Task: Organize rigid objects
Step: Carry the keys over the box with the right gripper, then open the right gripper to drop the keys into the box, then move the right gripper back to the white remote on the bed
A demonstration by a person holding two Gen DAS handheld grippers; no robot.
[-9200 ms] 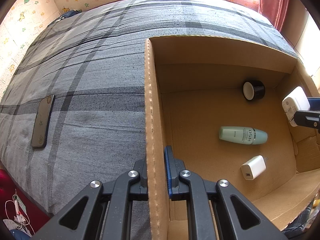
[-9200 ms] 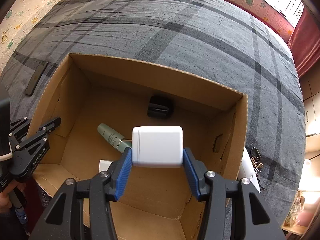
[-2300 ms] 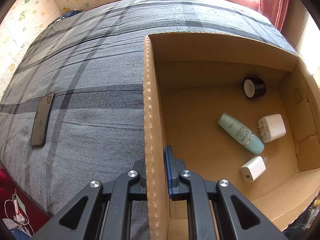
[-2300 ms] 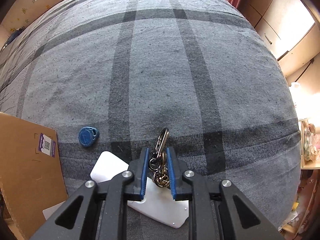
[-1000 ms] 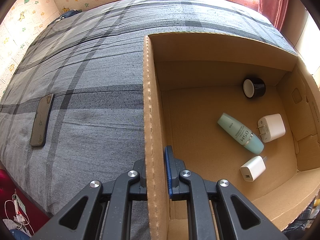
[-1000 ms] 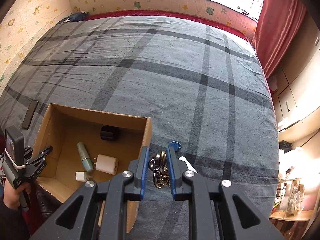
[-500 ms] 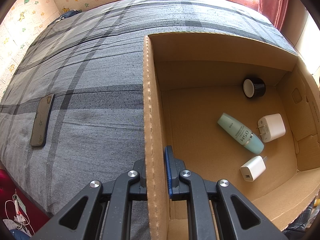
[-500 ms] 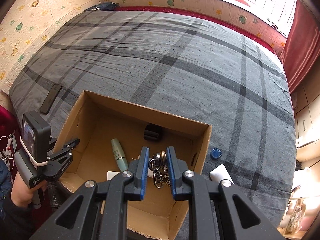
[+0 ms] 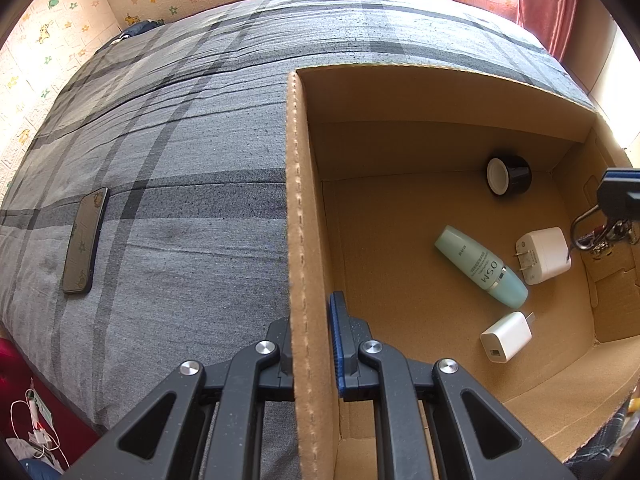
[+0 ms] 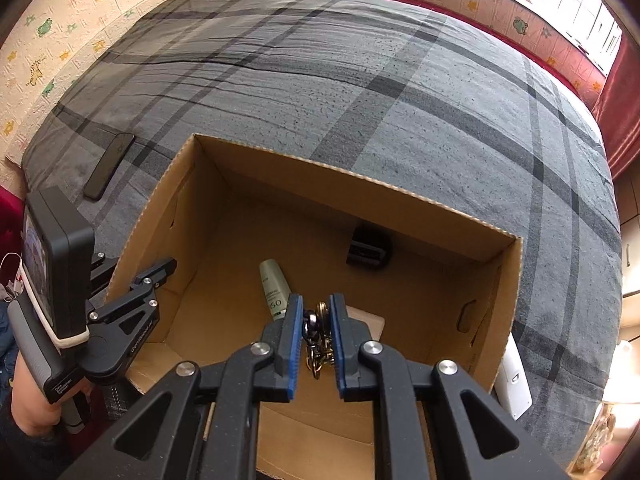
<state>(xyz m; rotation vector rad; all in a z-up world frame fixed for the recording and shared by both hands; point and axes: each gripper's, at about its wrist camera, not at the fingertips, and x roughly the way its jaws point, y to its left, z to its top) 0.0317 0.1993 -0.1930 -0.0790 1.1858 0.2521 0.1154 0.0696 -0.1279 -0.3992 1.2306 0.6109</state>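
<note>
Your right gripper (image 10: 314,326) is clamped on a bunch of keys (image 10: 318,340), held above the inside of the cardboard box (image 10: 360,192), while your left gripper (image 9: 310,332) pinches the box's left wall to steady it. You look to be at the drop step: the keys hang over the box floor near the large white charger (image 9: 543,255), so the next move calls for parting the right fingers and letting the keys fall clear of the green bottle (image 9: 480,266). A small white charger (image 9: 506,336) and a black jar (image 9: 509,176) also lie in the box. The box sits on a grey plaid bedspread (image 10: 360,80); a phone (image 9: 84,240) lies well apart on the left and a white flat object (image 10: 514,376) lies just beside the box's right wall. Cartoon-patterned wallpaper (image 9: 52,28) and a red curtain (image 9: 548,0) ring the bed.
</note>
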